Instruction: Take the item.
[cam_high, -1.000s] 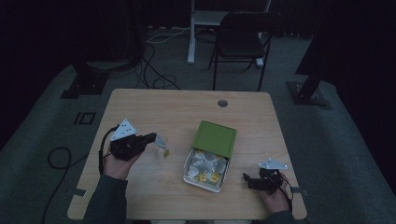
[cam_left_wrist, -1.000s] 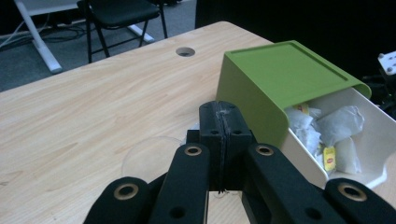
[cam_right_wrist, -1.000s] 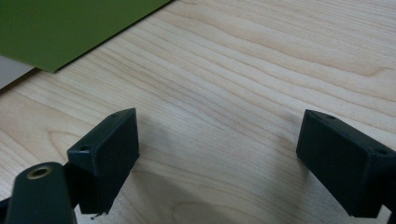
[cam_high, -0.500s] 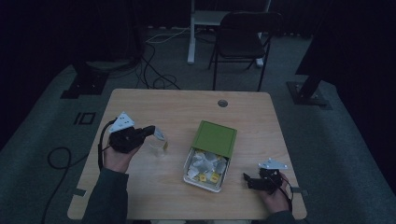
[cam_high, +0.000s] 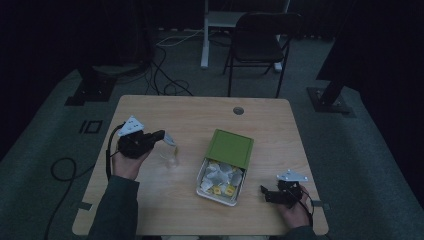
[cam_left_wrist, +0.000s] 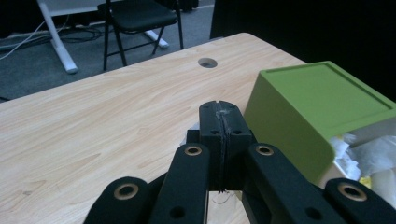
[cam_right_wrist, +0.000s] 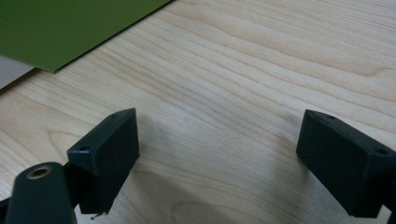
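**Tongs status: tea bag carried toward glass**

**High view.** Left tongs (cam_high: 161, 135) are closed on a tea bag (cam_high: 169, 138), which hangs at the jaw tips above the table (cam_high: 200, 120). A thread with a small yellowish tag drops from it. Directly below stands what looks like a clear glass (cam_high: 172, 160), though it is faint in the dim light. Right tongs (cam_high: 263, 190) rest on the table near its front right corner, apart from the work. Between the 2 tools lies an open tin (cam_high: 200, 180) of more tea bags (cam_high: 220, 177), with its green lid (cam_high: 230, 148) leaning on the far rim.

**Left gripper view.** The left tongs (cam_left_wrist: 219, 112) show both jaws pressed flat together, with a fine thread trailing beneath them. The green lid (cam_left_wrist: 317, 98) stands close on the right. A cable hole (cam_left_wrist: 207, 62) and a chair (cam_left_wrist: 135, 14) lie beyond.

**Right gripper view.** The right tongs (cam_right_wrist: 217, 135) stand wide apart and hold nothing, with bare wood between the jaws. A corner of the green lid (cam_right_wrist: 70, 28) shows at the upper left.

**Step in hand.** By judgement, step 1 (picking a bag from the tin) is done, and step 2 (placing it in the glass) is in hand.

**Next move.** Centre the bag over the rim, lower it, then open the jaws.

**Obstructions.** The glass is light and hard to see, so a sideways knock could tip it. The thread may catch on the rim. The tin sits near but not in the path.
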